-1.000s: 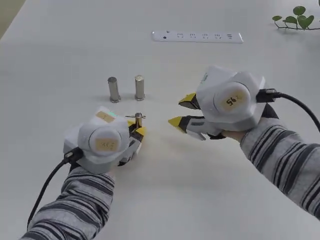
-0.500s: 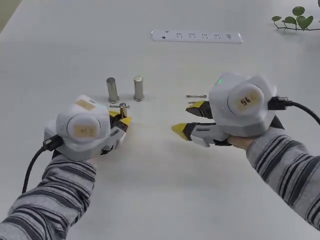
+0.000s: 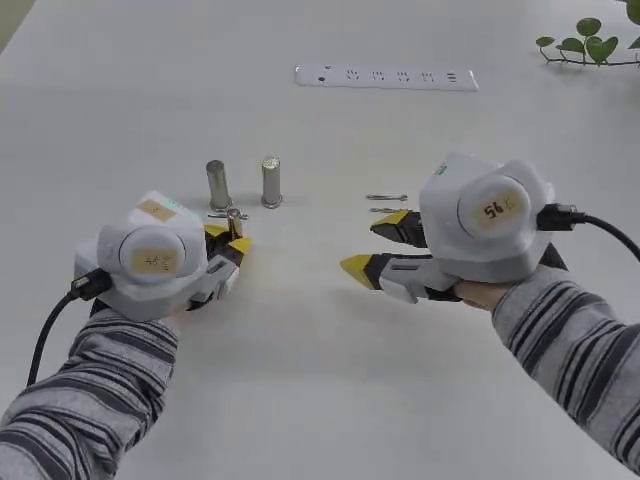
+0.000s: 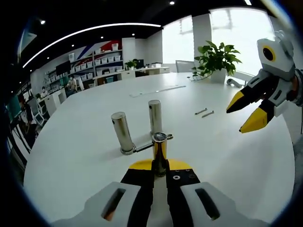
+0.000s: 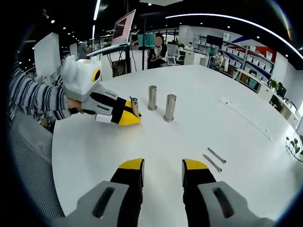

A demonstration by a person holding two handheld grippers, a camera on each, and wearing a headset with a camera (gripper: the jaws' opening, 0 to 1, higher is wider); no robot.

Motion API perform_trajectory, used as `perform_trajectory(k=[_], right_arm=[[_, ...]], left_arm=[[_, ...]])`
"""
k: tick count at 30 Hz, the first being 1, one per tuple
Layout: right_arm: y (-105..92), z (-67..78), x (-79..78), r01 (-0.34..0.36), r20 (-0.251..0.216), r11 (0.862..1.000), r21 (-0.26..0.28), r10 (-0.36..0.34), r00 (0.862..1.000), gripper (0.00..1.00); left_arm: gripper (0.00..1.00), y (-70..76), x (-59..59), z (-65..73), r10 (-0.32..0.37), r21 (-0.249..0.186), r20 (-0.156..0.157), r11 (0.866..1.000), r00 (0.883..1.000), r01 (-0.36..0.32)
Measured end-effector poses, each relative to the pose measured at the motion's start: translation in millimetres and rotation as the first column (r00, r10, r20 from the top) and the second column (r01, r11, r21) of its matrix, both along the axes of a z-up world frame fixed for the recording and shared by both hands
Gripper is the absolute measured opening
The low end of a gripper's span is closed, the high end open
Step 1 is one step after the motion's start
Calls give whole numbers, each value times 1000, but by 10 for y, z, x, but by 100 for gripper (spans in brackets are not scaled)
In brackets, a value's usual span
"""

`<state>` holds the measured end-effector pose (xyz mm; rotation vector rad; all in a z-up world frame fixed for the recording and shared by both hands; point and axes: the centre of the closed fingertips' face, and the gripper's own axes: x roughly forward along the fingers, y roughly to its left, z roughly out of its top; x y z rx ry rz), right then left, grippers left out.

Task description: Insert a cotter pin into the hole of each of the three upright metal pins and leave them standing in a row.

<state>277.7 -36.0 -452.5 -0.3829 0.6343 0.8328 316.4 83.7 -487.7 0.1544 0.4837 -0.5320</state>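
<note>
Left gripper view: left hand-held gripper (image 4: 159, 168) is clamped low on a metal pin (image 4: 159, 150), upright, with a cotter pin (image 4: 142, 147) already through its head. Two bare pins (image 4: 122, 133) (image 4: 154, 116) stand just behind, side by side. Right hand-held gripper (image 5: 162, 165) is apart and empty over the tabletop (image 5: 156, 137), with two loose cotter pins (image 5: 214, 159) lying flat near it. My read: the steel pins are stiff, dense and slick, and tippy on a narrow base, so I'd grip low on the shank. The cotters are light, thin wire, so I'd pinch them at the looped head, not the legs.
</note>
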Motion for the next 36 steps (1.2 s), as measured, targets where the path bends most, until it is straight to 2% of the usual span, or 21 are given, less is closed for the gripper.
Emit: perform_trajectory(k=[18,21,28,36], right_arm=[[17,-14,-31,14,-15,999,35,-13,1000,28],[15,-28,-48,9,-19,1000,30,-9,1000,29],[1,-41,-63,14,-28,999,29,-13,1000,29],[40,57,28,30,-18,997,74,-29,999,30]], left_arm=[[6,-5,3,2,18,-34,-19,999,1000,-19],[7,-3,-5,-14,15,-27,-24,1000,1000,-16],[17,21,-31,-16,13,-22,-30,1000,999,-14],[44,-8,-125,101,-10,-68,-21,998,1000,8]])
